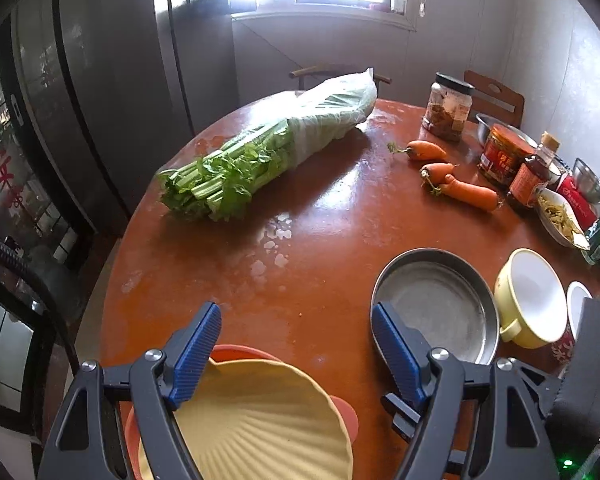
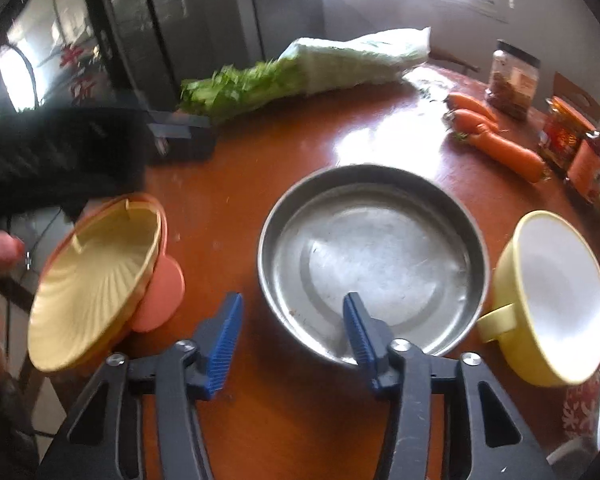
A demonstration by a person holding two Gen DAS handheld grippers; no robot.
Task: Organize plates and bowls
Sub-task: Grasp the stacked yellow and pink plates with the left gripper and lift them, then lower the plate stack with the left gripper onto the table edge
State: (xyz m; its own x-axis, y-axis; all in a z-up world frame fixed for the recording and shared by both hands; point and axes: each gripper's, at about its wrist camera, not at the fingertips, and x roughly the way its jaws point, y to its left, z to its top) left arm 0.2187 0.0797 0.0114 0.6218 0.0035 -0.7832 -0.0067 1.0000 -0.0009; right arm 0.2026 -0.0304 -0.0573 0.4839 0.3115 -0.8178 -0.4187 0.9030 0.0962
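Observation:
A round steel pan (image 2: 374, 264) sits in front of my right gripper (image 2: 293, 298). Its jaws stand apart astride the pan's near rim: one blue pad is over the pan's inside and the other is outside it, and neither presses the rim. A yellow ribbed plate (image 1: 260, 432) lies on an orange plate (image 1: 240, 352) at the table's near edge, under my left gripper (image 1: 297, 308). That gripper is wide open, its left pad over the yellow rim. A yellow bowl (image 2: 552, 300) with a white inside and a handle stands right of the pan.
On the round red-brown table (image 1: 320, 220), bagged celery (image 1: 268, 148) lies at the back. Carrots (image 1: 468, 190), jars (image 1: 448, 108) and sauce bottles crowd the right side. A white cup (image 1: 576, 304) with a red pattern stands beside the yellow bowl. A person's hand (image 2: 4, 248) is at the left.

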